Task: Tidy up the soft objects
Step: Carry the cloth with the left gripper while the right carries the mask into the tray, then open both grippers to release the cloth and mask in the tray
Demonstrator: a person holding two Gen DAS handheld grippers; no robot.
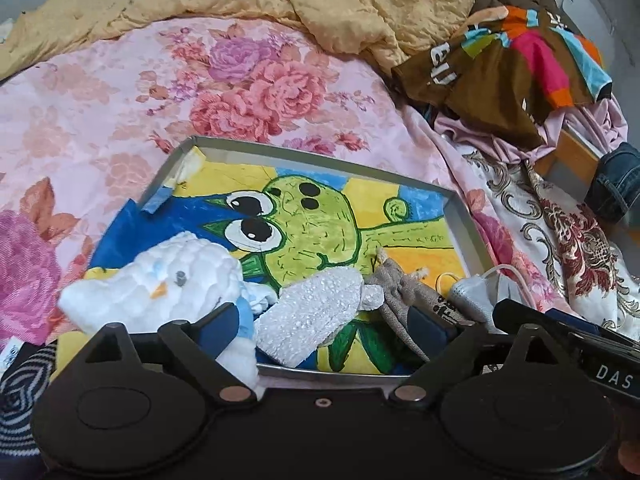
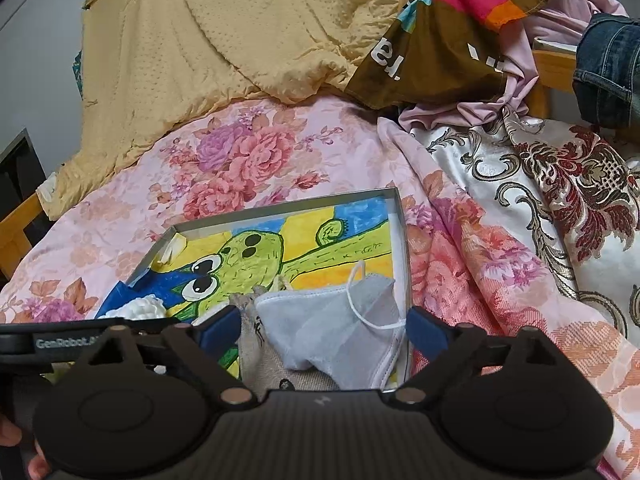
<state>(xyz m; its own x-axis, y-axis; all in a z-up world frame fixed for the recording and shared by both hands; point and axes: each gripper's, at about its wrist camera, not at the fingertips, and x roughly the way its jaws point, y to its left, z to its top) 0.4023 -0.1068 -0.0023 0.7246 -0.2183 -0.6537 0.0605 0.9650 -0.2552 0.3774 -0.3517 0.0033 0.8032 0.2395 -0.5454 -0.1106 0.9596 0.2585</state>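
Both grippers (image 1: 334, 322) (image 2: 324, 330) spread wide, mask (image 2: 336, 328) and toy (image 1: 168, 284) lying released, gathered in tray (image 1: 312, 152)

A shallow grey metal tray (image 2: 394, 216) lined with a green cartoon drawing is seen on the pink floral bedsheet (image 2: 248, 160). A white fabric face mask (image 2: 332, 328) is lain inside it, between the spread jaws of the right tool (image 2: 324, 330), untouched.

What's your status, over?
Both jaws open, nothing gripped. Mask, plush, slipper and pouch lie in tray. Nothing blocking.
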